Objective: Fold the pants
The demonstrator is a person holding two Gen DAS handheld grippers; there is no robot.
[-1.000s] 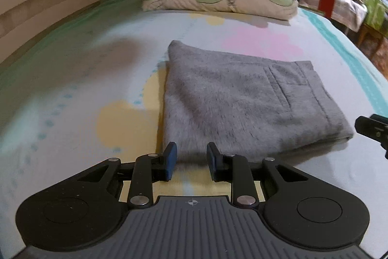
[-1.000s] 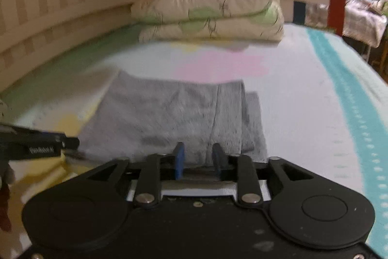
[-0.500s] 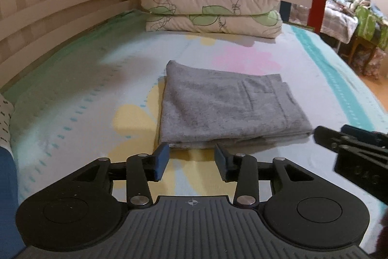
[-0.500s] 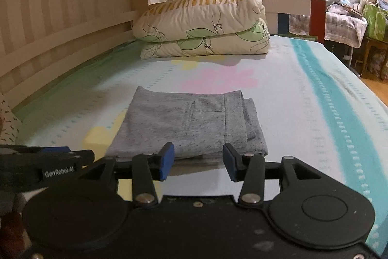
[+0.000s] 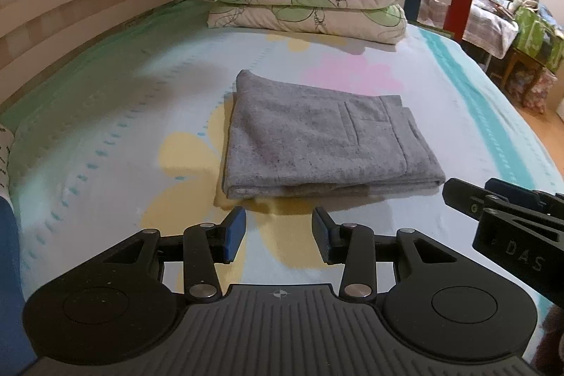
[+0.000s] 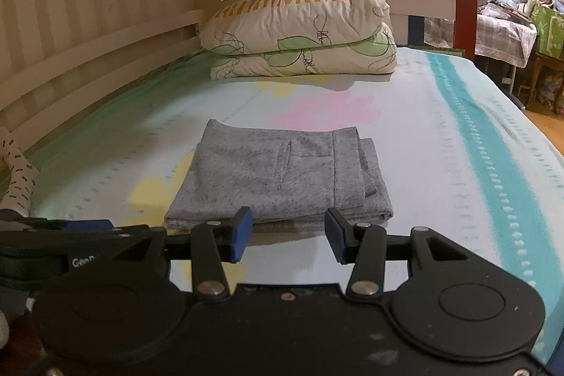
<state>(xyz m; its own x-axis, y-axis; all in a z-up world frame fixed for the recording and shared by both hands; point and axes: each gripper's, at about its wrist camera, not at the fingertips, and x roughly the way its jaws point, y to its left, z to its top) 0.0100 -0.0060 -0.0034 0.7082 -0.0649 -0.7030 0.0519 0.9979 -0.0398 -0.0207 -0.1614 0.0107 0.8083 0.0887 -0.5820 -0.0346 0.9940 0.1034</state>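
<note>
Now both grippers [image 5: 278,229] [image 6: 288,236] backed off folded pants [image 5: 317,143]; jaws wider, empty

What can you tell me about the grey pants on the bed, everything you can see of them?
The grey pants are heathered, soft-looking knit fabric, folded into a flat, roughly rectangular stack of several layers. A stitched pocket outline shows on the top layer, and the layered edges show at the near side. They lie flat on the flowered bed sheet, short of the stacked pillows. Nothing grips them: the left gripper and right gripper are both open, just short of the near edge.
</note>
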